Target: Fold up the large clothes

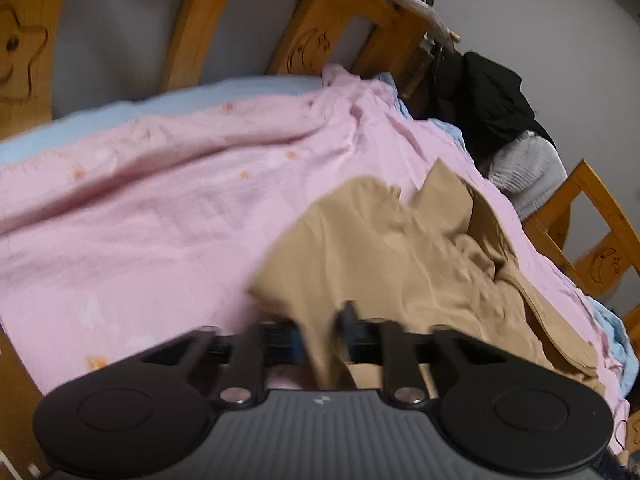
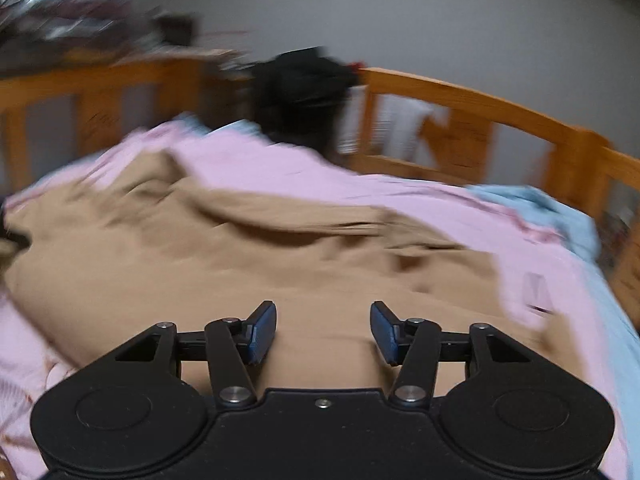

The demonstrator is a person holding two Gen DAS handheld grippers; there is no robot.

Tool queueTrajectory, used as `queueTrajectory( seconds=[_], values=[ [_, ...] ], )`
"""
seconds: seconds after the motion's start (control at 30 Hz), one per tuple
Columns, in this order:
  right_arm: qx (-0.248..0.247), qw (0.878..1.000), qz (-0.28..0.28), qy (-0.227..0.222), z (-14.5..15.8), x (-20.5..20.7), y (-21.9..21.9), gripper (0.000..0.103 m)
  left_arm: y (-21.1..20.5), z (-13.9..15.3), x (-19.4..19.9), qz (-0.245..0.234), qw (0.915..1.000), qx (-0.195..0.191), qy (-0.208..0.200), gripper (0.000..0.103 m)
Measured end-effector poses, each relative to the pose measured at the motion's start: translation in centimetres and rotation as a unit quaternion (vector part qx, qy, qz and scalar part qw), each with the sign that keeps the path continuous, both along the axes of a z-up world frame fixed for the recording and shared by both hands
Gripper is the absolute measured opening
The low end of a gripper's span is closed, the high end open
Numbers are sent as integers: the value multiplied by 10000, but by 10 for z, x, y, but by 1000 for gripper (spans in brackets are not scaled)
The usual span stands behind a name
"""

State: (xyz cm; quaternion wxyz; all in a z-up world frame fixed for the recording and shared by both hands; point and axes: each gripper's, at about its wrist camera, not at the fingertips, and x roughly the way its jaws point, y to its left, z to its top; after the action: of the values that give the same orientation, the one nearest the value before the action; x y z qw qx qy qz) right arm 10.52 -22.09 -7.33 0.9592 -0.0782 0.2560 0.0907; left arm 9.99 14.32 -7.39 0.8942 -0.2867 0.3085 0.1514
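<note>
Tan garment [image 1: 400, 256] lies crumpled on the pink quilt [image 1: 160, 208] on the bed, toward the quilt's right side in the left wrist view, short of the black clothes heap [image 1: 480, 104] at the corner of the wooden bed rail [image 1: 320, 20].

Left claw [image 1: 322, 332]: clenched on a bunched edge of the tan garment; cloth runs up out of the pinch and away toward the black heap.

Right claw [image 2: 323, 330]: released, nothing between the pads, hovering just over the garment's flat middle. The frame is motion-blurred, so I can't tell whether it touches.

Key relation: the garment spreads directly ahead of and beneath the right claw, long axis roughly crosswise in the right wrist view, one lobe reaching toward the black heap. The left claw already anchors one edge, so I'd judge the free right claw is the one to take the opposite edge or corner before any fold.

Material: thin, matte, soft woven or knit tan fabric, limp, heavily creased, with a seamed edge showing on the side nearest the rail. The quilt is soft, lightly printed and wrinkled, with a pale blue sheet [image 2: 560, 208] under it. It will likely drag and bunch; expect slip on the quilt.
</note>
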Motion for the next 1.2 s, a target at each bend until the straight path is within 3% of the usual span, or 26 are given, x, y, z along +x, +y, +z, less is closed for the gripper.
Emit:
queueTrajectory(
  seconds=[0.1, 0.2, 0.33, 0.4, 0.5, 0.57, 0.67, 0.7, 0.73, 0.8, 0.83, 0.9, 0.97, 1.03, 1.1, 1.2],
  values=[
    [-136, 9995, 258, 129, -15, 11, 15, 40, -18, 26, -7, -194, 9977, 478, -434, 1],
    [67, 9991, 340, 249, -24, 13, 11, 33, -46, 67, -13, -828, 9853, 954, -1148, 0],
    [848, 9948, 215, 526, -23, 17, -9, 28, -100, 122, -7, -2033, 9524, 1333, -1841, 0],
    [1489, 9860, -10, 746, -19, 22, -29, 22, -136, 142, 0, -2591, 9308, 1642, -1987, 0],
    [2252, 9699, -633, 674, 0, 19, -67, 21, -191, 157, 10, -3344, 8965, 2085, -2023, 0],
    [2974, 9469, -1036, 651, 17, 16, -103, 22, -224, 157, 17, -3802, 8762, 2269, -1906, 0],
    [3996, 9068, -1116, 746, 41, 12, -155, 26, -268, 145, 19, -4359, 8460, 2551, -1710, 0],
    [4232, 8965, -1041, 800, 48, 11, -170, 34, -278, 140, 17, -4511, 8356, 2640, -1691, 0],
    [4513, 8826, -958, 906, 54, 12, -186, 52, -287, 134, 13, -4650, 8257, 2718, -1675, 0],
    [5117, 8468, -813, 1202, 58, 14, -213, 67, -307, 122, 3, -4988, 8044, 2802, -1603, 0],
    [5321, 8332, -752, 1302, 59, 13, -223, 70, -314, 115, 0, -5155, 7945, 2814, -1545, 0],
    [5485, 8202, -646, 1493, 61, 22, -233, 75, -330, 102, -9, -5472, 7752, 2828, -1405, 0],
    [5446, 8201, -512, 1677, 63, 34, -232, 81, -341, 90, -19, -5693, 7596, 2851, -1329, 0],
    [5163, 8355, -396, 1840, 65, 43, -226, 84, -351, 81, -23, -5799, 7516, 2876, -1271, 0],
    [4812, 8531, -369, 1982, 66, 54, -219, 84, -355, 74, -26, -5822, 7527, 2840, -1175, 0],
    [4634, 8594, -370, 2130, 61, 66, -209, 84, -355, 70, -23, -5792, 7622, 2702, -1027, 0]
  ],
)
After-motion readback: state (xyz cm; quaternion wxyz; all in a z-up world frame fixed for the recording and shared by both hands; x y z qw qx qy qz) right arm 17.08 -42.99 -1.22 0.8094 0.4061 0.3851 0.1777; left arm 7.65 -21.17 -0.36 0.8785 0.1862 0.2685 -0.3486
